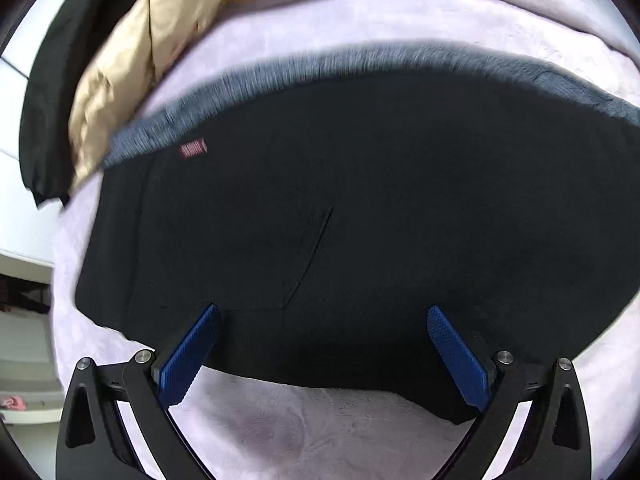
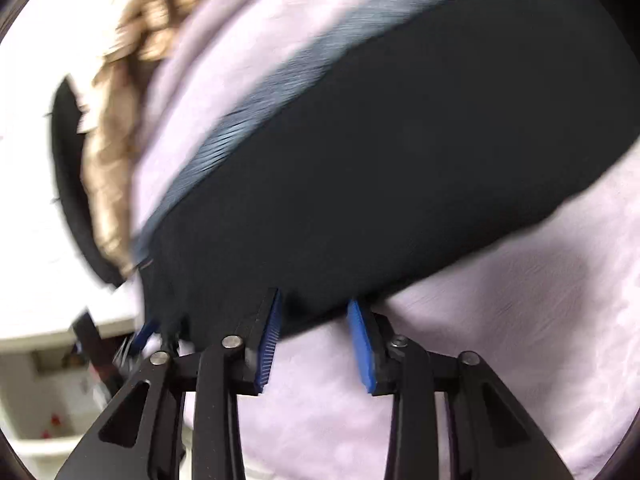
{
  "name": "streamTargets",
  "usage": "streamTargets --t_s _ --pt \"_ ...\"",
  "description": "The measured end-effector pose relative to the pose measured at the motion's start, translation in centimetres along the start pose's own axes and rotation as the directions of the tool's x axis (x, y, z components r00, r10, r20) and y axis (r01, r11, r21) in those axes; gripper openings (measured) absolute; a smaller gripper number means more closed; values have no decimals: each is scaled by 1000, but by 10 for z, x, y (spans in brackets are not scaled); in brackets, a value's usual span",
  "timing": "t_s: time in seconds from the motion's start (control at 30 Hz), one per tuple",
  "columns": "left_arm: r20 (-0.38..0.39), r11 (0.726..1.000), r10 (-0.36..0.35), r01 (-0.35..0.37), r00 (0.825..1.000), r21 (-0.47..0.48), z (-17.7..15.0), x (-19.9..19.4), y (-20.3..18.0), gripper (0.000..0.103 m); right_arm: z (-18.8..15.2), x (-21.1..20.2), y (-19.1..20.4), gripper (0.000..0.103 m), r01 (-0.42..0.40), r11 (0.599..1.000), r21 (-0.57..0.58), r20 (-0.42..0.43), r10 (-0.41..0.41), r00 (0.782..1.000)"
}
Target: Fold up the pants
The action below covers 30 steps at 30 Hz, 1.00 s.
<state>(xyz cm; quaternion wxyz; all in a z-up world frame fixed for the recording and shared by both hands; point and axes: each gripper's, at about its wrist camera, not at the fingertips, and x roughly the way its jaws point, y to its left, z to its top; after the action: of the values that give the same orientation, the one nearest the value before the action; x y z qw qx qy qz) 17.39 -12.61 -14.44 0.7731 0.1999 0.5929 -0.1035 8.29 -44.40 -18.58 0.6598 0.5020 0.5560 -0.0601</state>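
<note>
Lying flat on a pale lilac blanket (image 1: 280,412), the dark pants (image 1: 340,220) fill the middle of the left wrist view, folded into a broad, roughly rectangular shape. A grey fuzzy lining (image 1: 360,60) shows as a band along their far edge, and a small red label (image 1: 193,148) sits near the far left corner. A thin seam line runs diagonally across the upper layer. The left gripper (image 1: 324,312) stands wide open over the near edge of the pants; its blue ribbed pads (image 1: 188,356) are spread far apart and hold nothing, though whether they touch the cloth cannot be told. Beyond the far left corner lie a crumpled tan garment (image 1: 132,64) and, further out, a black garment (image 1: 52,92), both at the edge of the blanket. From the right wrist view, blurred by motion, the same pants (image 2: 400,160) run diagonally from lower left to upper right, with the grey lining (image 2: 280,92) along their far side. The right gripper (image 2: 314,308) is also open, more narrowly, its blue pads (image 2: 268,348) parted at the near edge of the pants with no cloth pinched between them. At the lower left of this view, part of the left gripper (image 2: 140,340) appears at the corner of the pants, too blurred to read.
</note>
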Motion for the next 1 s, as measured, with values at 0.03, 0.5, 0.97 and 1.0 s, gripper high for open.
streamTargets --t_s 0.03,0.5,0.97,1.0 --pt "-19 999 -15 15 1000 -35 -1 0 6 103 1 -3 -4 24 -16 1000 15 -9 16 1000" --pt "58 967 -202 208 978 -149 -23 -117 19 103 -58 -40 47 66 104 963 -249 -27 -115 993" --pt "50 954 -290 293 956 -67 -26 -150 -17 103 -78 -78 69 86 170 940 -297 84 -151 985" --pt "42 959 -277 279 960 -51 -24 -151 -25 103 -76 -83 63 86 171 944 -283 88 -152 984"
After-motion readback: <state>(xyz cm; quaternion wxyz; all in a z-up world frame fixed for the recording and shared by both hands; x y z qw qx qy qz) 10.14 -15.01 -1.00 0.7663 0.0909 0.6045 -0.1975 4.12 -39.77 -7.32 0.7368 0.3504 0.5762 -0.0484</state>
